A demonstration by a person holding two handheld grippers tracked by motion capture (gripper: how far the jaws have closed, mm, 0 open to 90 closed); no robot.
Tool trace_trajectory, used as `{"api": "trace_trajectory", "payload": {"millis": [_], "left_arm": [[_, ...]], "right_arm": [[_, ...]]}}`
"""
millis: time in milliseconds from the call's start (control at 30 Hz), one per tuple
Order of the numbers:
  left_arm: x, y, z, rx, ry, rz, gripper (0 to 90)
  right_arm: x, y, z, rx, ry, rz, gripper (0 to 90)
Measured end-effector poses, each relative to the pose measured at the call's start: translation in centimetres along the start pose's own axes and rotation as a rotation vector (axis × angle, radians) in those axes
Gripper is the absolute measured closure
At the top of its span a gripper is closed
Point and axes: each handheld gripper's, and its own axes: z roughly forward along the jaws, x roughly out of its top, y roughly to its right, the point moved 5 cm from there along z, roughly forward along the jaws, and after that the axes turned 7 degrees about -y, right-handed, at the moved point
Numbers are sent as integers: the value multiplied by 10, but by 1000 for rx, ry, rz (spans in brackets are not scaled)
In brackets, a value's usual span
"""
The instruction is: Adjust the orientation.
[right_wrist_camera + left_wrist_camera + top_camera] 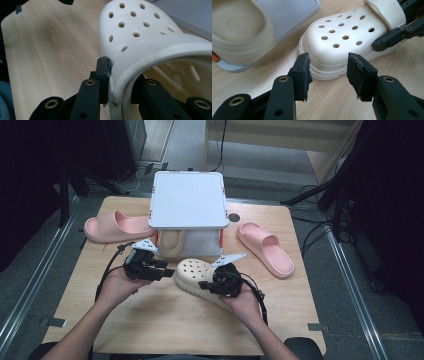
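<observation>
Cream clog sits on tabletop center, toe toward 10 o'clock. Right claw clamped on its strap and collar rim. Left claw spread apart, jaws just off the toe, gripping nothing. White bin at 12 o'clock holds a 2nd clog; 2 pink slides flank it.

Both forearms came in from the near edge, hands angled toward each other. The left gripper pointed right, jaws spread with nothing between them. The right gripper pointed left, jaws clamped on the clog at its side wall.
</observation>
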Motion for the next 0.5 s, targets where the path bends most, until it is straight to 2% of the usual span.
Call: {"api": "trace_trajectory", "payload": {"millis": [133, 233, 500], "left_arm": [[-3, 0, 0, 10, 5, -4, 495], [-4, 0, 1, 13, 10, 0, 485], [-5, 2, 6, 23, 5, 20, 433]], "right_arm": [[0, -3, 3, 0, -13, -23, 744], [0, -3, -1, 0, 5, -25, 672], [-4, 1, -27, 19, 52, -15, 610]]}}
